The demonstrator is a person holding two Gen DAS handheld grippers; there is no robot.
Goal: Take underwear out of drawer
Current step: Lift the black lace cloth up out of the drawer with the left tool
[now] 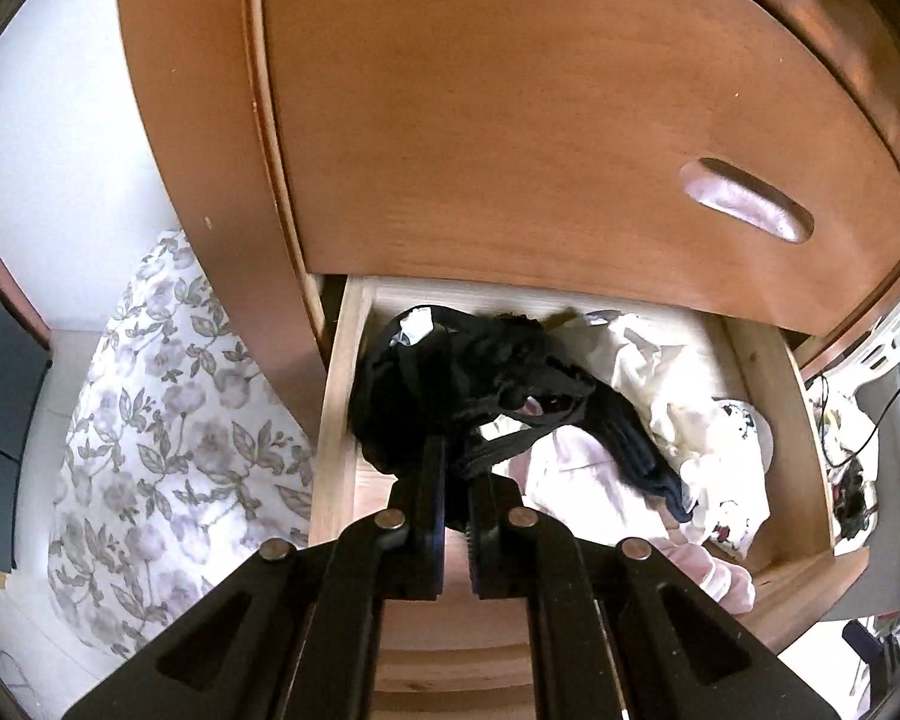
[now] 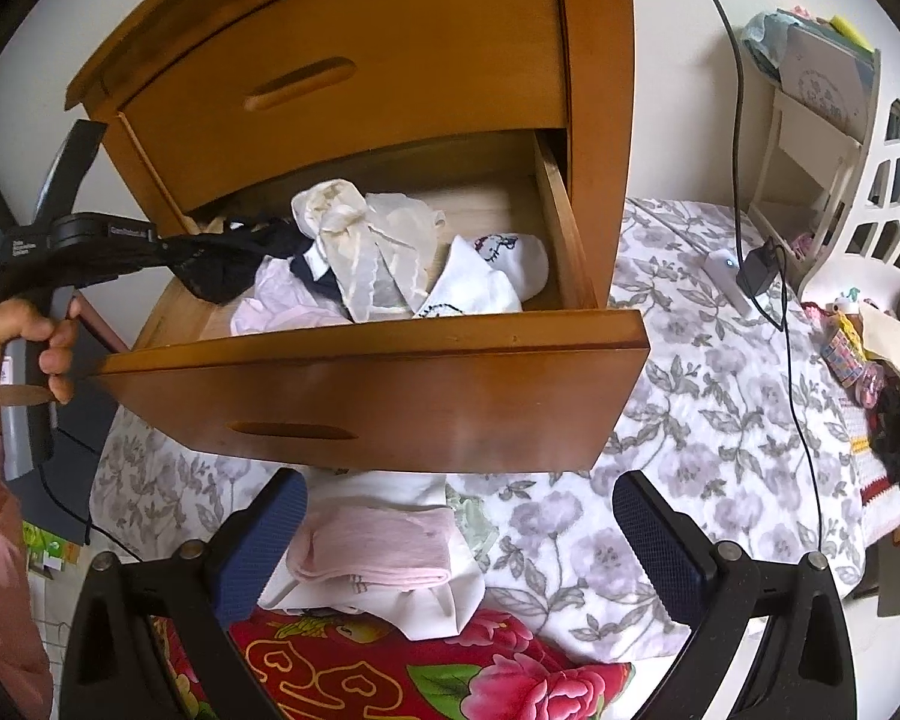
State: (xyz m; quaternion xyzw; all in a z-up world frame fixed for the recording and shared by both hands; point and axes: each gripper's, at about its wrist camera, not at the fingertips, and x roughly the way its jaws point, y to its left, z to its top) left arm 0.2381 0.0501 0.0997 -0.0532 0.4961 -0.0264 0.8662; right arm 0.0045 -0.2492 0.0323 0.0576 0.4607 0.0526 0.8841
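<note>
1. The left hand-held gripper (image 1: 456, 480) is pinching a piece of black lace underwear (image 1: 480, 372), its two fingers standing nearly together with the fabric bunched between them.
2. In the right wrist view, the same left hand-held gripper (image 2: 156, 252) is reaching in over the near left corner of the open drawer (image 2: 378, 348), and the black underwear (image 2: 222, 270) is hanging from its tip, stretched out and partly clear of the pile.
3. A trailing part of the black garment is draping ahead of the fingers over the other clothes, so it is not yet out of the drawer.
4. A person's hand (image 2: 36, 342) is gripping the handle of that tool, with a pink sleeve showing below it.
5. The right hand-held gripper (image 2: 459, 546) is hovering with its jaws wide apart and nothing between them, below the drawer front and above a folded pink and white pile (image 2: 384, 552) on the floral bed cover (image 2: 690, 420).
6. Beyond the left fingers, cream lace pieces (image 2: 360, 240), white pieces with a cartoon print (image 2: 492, 270) and a pale pink garment (image 2: 282, 306) are lying in the drawer.
7. Judging by this, the grasp is made and the lift is only partway done; carrying the black piece clear of the drawer and setting it down is what seems left.
</note>
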